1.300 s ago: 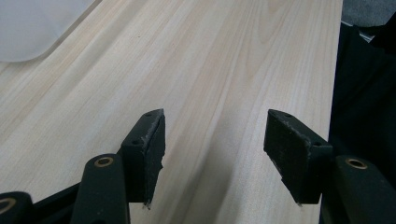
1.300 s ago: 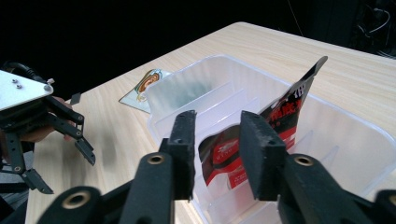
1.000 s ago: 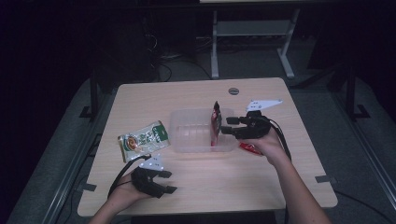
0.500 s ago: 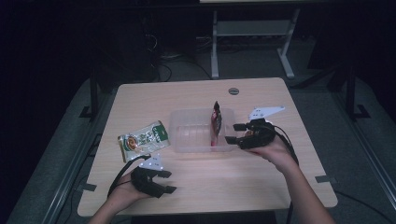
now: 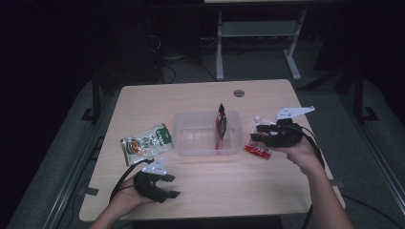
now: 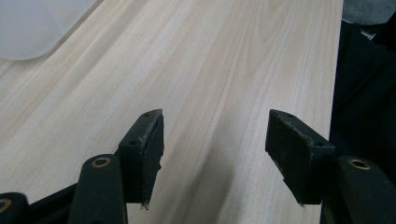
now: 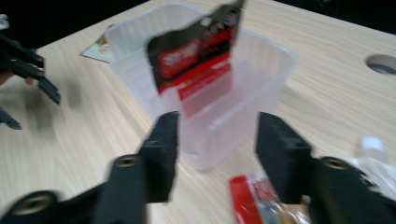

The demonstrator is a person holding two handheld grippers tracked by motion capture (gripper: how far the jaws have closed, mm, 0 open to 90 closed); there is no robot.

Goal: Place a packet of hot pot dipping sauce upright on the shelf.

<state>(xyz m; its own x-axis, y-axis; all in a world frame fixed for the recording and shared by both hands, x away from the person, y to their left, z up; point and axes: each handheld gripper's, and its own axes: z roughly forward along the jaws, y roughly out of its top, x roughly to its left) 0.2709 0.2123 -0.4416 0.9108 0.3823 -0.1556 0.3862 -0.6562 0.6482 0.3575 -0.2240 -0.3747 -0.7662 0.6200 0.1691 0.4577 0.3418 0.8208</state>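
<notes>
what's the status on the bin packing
Both hand-held grippers open, empty. Red-black pouch stands in clear bin. Red packet by right hand-held gripper. Nothing blocking.

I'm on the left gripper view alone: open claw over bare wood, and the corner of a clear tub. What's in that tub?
Observer: A black and red packet stands upright in the tub, near its right end.
Operator: Where's the other claw?
Observer: The right claw is just right of the tub, above a red sachet.
Operator: Is it gripping that sachet?
Observer: No. Its jaws have just been closing, but in the right gripper view they stand apart with nothing pinched between them.
Operator: Anything else out?
Observer: A green packet lies flat left of the tub.
</notes>
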